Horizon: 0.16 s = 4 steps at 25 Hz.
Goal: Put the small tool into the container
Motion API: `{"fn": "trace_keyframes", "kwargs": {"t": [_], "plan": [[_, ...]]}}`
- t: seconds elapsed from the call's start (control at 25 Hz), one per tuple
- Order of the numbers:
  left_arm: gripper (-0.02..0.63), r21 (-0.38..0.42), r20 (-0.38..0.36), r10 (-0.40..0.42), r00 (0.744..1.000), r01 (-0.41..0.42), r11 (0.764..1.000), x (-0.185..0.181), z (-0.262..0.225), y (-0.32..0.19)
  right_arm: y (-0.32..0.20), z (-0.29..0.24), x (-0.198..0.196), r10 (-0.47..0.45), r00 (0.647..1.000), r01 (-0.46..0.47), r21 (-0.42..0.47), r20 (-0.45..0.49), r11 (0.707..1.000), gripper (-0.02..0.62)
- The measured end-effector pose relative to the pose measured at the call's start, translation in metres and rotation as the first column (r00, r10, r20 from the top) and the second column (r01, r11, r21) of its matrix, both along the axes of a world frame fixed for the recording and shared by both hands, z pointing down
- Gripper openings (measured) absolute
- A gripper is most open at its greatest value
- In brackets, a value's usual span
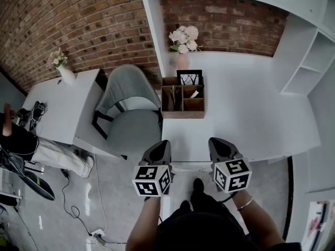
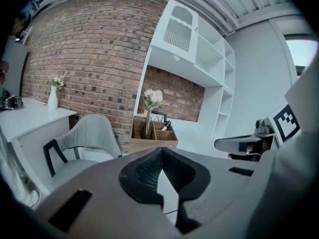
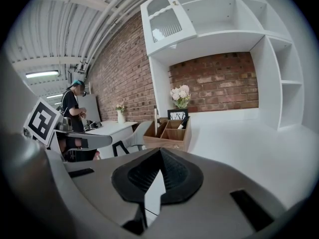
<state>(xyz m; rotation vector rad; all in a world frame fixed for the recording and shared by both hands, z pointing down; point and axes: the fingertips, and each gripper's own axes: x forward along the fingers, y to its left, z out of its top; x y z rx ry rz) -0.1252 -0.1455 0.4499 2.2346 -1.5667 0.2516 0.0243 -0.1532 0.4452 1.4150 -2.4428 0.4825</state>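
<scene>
Container on desk, small tool inside, left claw and right claw closed, empty.

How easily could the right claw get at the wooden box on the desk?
Probably yes, easily. The right claw hovers shut at the desk's near edge, and only bare desktop lies between it and the box. The chair stands off to the left, out of its way.

the brick wall is red-brown with pale mortar lines, the desk white, the container brown wood. the chair is pale grey on a black frame. the left gripper and right gripper are grey, with black-and-white square markers.
</scene>
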Motion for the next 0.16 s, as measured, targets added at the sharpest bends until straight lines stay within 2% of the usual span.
{"fn": "trace_keyframes", "kwargs": {"t": [0.16], "plan": [[0.008,-0.005,-0.001,-0.008,1.000,0.008,1.000,-0.0042,0.0035,-0.0050,-0.0061,0.0025,-0.0018,-0.001,1.000,0.001,-0.003,0.001,1.000,0.003]]}}
